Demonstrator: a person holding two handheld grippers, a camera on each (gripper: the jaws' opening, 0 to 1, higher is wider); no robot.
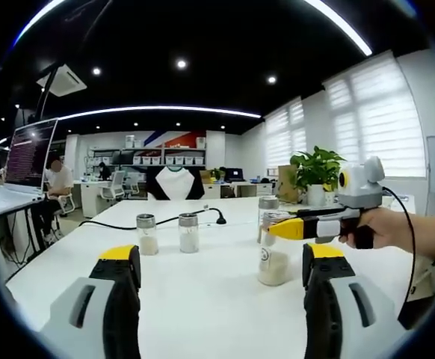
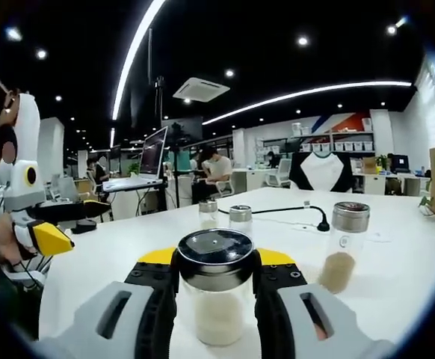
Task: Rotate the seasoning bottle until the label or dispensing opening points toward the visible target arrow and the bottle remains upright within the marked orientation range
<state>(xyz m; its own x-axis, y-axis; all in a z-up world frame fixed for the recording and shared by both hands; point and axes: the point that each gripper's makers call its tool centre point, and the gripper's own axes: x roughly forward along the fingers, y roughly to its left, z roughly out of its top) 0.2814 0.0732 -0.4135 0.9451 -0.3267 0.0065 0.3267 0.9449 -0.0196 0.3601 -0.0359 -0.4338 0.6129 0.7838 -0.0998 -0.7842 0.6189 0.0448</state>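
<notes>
White tabletop (image 2: pixel 397 284) in an open office carries several glass shakers. Right tongs (image 2: pixel 216 280) pinch the bottle (image 2: pixel 216 292) just under its dark metal cap, one jaw pressed to each side; it stands upright, long axis vertical, near the tabletop's front. Which way its label faces cannot be told. Another bottle (image 2: pixel 344 247) stands to its right, two small shakers (image 1: pixel 165 233) farther back. Left tongs (image 1: pixel 221 273) hang spread, apart from everything.
</notes>
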